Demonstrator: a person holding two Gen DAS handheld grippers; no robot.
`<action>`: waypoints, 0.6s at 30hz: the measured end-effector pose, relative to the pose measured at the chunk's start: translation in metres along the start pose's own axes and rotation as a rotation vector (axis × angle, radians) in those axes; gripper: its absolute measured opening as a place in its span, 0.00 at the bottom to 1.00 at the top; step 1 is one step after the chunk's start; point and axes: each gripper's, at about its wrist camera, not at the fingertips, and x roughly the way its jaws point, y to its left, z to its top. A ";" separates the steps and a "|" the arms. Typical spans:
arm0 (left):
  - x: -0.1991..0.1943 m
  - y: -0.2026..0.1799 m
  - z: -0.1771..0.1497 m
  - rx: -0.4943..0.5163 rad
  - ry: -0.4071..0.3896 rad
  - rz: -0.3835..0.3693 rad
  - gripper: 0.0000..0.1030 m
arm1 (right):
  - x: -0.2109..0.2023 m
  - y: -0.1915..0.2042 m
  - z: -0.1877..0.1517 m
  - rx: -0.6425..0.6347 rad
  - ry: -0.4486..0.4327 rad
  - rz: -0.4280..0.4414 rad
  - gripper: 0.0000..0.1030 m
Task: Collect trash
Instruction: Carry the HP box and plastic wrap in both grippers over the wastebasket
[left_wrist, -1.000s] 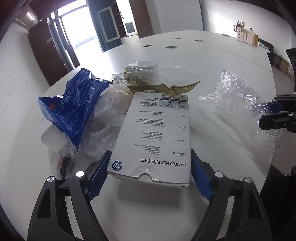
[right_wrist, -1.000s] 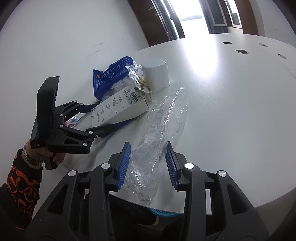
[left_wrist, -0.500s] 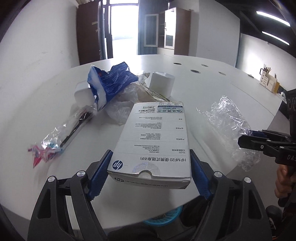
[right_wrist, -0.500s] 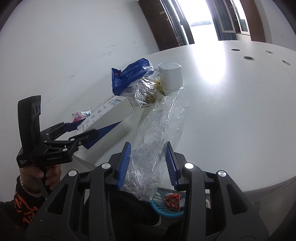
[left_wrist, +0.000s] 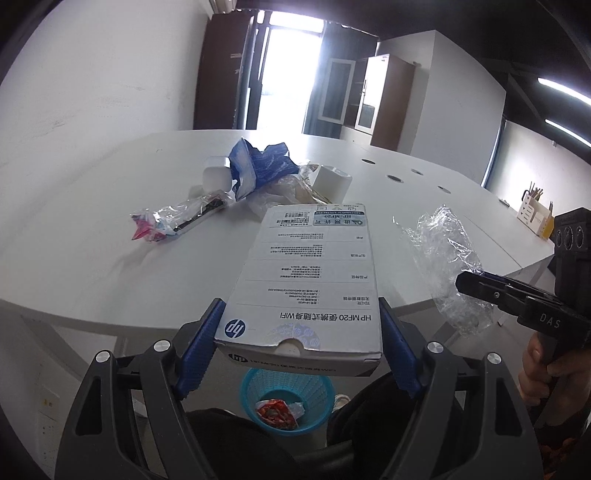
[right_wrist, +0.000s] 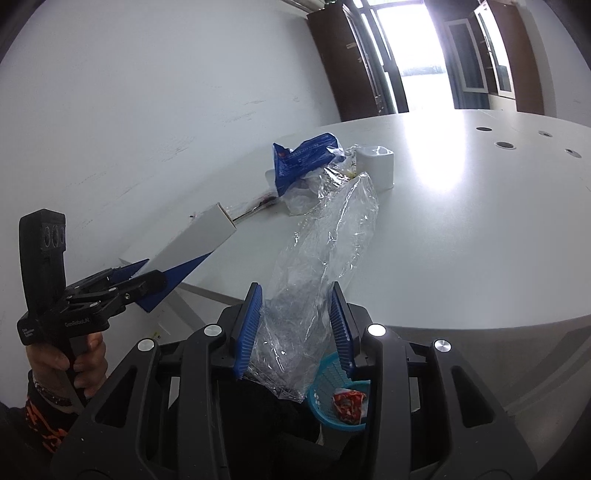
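My left gripper (left_wrist: 299, 347) is clamped on the box (left_wrist: 306, 277), my right gripper (right_wrist: 295, 328) on the plastic wrap (right_wrist: 321, 258), both lifted near the table edge above the bin (left_wrist: 286, 395); the long box may miss or tip the small bin

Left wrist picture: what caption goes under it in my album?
Left gripper holds the box above the bin.
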 end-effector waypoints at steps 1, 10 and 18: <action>-0.006 0.000 -0.004 -0.002 0.000 0.001 0.76 | -0.001 0.003 -0.003 -0.009 0.006 0.002 0.34; -0.029 0.016 -0.052 -0.050 0.103 -0.059 0.76 | -0.003 0.037 -0.048 -0.092 0.099 0.035 0.33; -0.015 0.020 -0.095 -0.076 0.201 -0.117 0.76 | 0.018 0.025 -0.102 -0.062 0.206 0.019 0.33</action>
